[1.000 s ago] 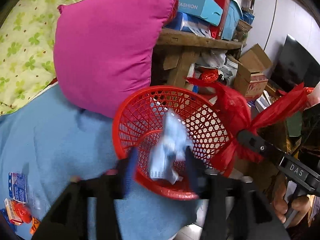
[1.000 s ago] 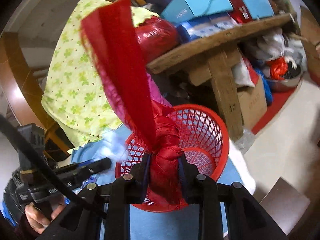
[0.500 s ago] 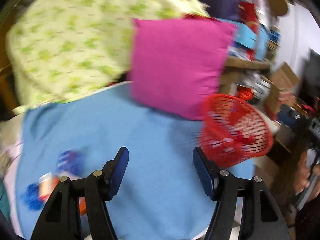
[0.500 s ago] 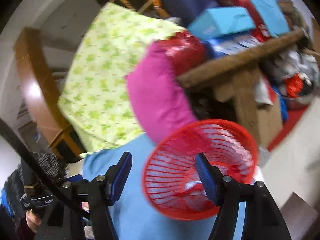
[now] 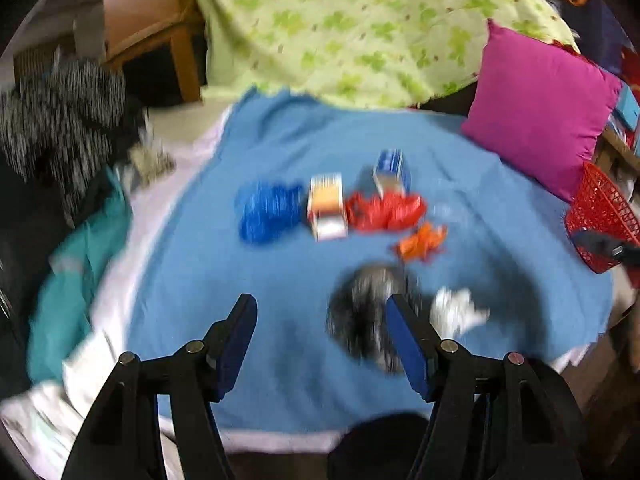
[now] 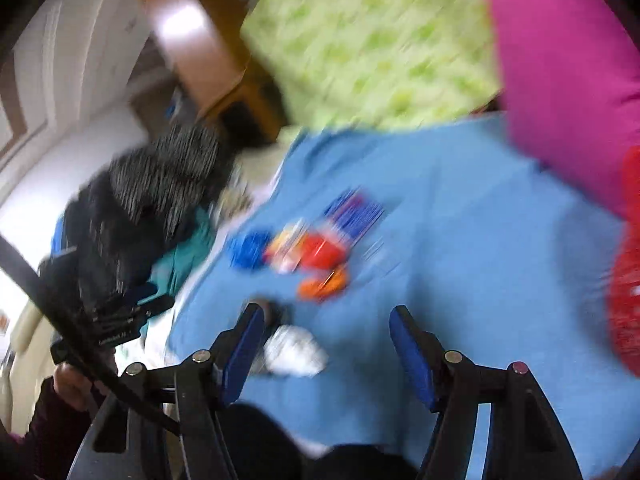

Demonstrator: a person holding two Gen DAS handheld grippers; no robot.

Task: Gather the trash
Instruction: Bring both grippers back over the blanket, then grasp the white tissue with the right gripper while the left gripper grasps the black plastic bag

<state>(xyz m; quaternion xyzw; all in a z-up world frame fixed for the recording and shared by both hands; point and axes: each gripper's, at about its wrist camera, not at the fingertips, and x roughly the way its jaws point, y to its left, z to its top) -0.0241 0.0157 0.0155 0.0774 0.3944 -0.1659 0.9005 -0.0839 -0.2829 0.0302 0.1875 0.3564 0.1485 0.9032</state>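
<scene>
- Blue blanket (image 5: 280,280) covers the bed and serves as the work surface; the trash lies in a loose cluster near its middle, which keeps every piece within reach of both tools
- In the left wrist view the cluster reads as a crumpled blue wrapper (image 5: 266,210), a small orange-and-white carton (image 5: 326,208), a blue-and-white box (image 5: 392,170) behind it, a red wrapper (image 5: 382,208) and a small orange scrap (image 5: 420,242)
- Nearer the edge lie a dark speckled lump (image 5: 360,312) and a white crumpled piece (image 5: 456,312), side by side; blur hides what they are made of
- The red basket (image 5: 604,216) sits at the far right edge of the blanket just beside the magenta pillow (image 5: 540,108), probably placed there as the bin, well apart from the cluster
- The left gripper (image 5: 320,320) hovers above the blanket with its jaws spread wide and nothing between them; the dark lump sits just past its right finger, so it looks the likeliest next pick
- The right gripper (image 6: 326,332) is likewise spread wide and empty, with the white piece (image 6: 294,350) close to its left finger
- Both views are smeared, so contact with the blanket cannot be judged
- Much of the trash is not yet collected
</scene>
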